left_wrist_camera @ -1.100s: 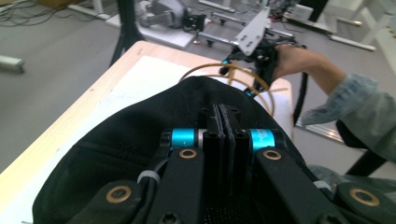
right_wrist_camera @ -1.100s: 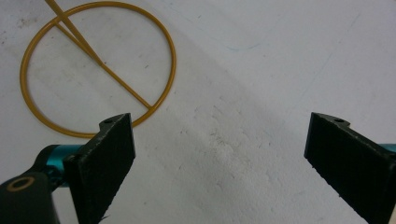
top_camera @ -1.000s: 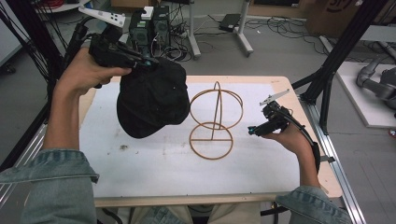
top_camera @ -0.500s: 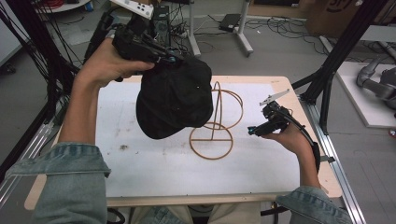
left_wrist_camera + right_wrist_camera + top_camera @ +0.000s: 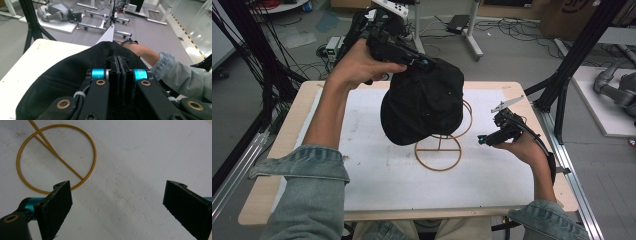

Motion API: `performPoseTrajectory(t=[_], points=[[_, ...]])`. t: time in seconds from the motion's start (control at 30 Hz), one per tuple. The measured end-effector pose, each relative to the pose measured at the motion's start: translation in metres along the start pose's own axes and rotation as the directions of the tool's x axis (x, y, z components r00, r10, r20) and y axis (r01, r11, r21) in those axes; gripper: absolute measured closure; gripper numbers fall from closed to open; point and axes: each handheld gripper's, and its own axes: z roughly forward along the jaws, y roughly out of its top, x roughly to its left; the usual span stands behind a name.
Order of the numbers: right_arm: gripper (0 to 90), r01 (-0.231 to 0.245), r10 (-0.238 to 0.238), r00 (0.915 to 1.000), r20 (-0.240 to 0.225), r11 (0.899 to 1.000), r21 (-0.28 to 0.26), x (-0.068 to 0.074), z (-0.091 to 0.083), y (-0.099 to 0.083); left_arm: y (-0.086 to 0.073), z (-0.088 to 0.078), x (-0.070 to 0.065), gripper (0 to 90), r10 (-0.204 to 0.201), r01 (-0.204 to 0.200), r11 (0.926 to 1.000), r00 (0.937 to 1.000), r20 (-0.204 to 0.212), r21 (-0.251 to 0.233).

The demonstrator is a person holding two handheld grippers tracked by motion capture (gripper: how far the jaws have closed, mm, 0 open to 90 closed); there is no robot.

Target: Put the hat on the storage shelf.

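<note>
— Where is the black cap (image 5: 424, 102) at this point?

— Up in the air over the far half of the table (image 5: 277, 185), hanging from the left tongs (image 5: 412, 57). In the left gripper view the two jaws press flat together on the cap's fabric, which spreads out below and ahead of them. The left hand (image 5: 357, 62) holds those tongs high, near the table's far edge.

— How does that compare with a second ago?

— Back then the cap hung lower and further toward the person's left, beside the wire stand (image 5: 439, 142). Half a second ago it had risen and slid across. It now sits over the stand's upright hoop, hiding most of it from the high view; the flat ring at the base and part of the hoop's right side show below and beside the cap. Whether the cap touches the hoop, I cannot tell.

— And the right side?

— The right tongs (image 5: 492, 136) have barely shifted across the three moments. The right hand (image 5: 522, 147) holds them low over the white mat (image 5: 377, 175), just right of the stand's base ring. In the right gripper view the jaws stand wide apart with nothing between them, and the golden ring (image 5: 56, 157) lies on the mat just beyond the left jaw.
</note>
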Motion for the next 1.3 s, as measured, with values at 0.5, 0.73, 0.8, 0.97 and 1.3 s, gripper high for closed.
performPoseTrajectory(t=[0.5,0.73,0.8,0.97,1.3], points=[[8.3,0.003,-0.003,1.0000,0.000,1.000,0.002,0.000,0.000,0.000,0.000,0.040,0.020,87.5,-0.032,0.032,0.9993,0.9995,-0.004,0.020],[8.3,0.002,-0.002,1.0000,-0.005,1.000,0.001,0.000,0.000,0.000,-0.004,0.053,0.031,87.5,-0.058,0.058,0.9980,0.9982,-0.015,0.026],[8.3,0.002,-0.002,1.0000,-0.005,1.000,0.000,0.000,0.000,0.000,-0.006,0.056,0.034,87.5,-0.063,0.063,0.9976,0.9979,-0.012,0.029],[8.3,0.005,-0.005,1.0000,-0.004,1.000,-0.003,0.001,0.000,0.001,-0.009,0.066,0.038,87.4,-0.072,0.072,0.9960,0.9973,-0.012,0.052],[8.3,0.011,-0.011,0.9999,-0.005,1.000,0.001,0.002,0.001,0.001,-0.013,0.076,0.044,87.3,-0.076,0.080,0.9930,0.9959,-0.049,0.087]])
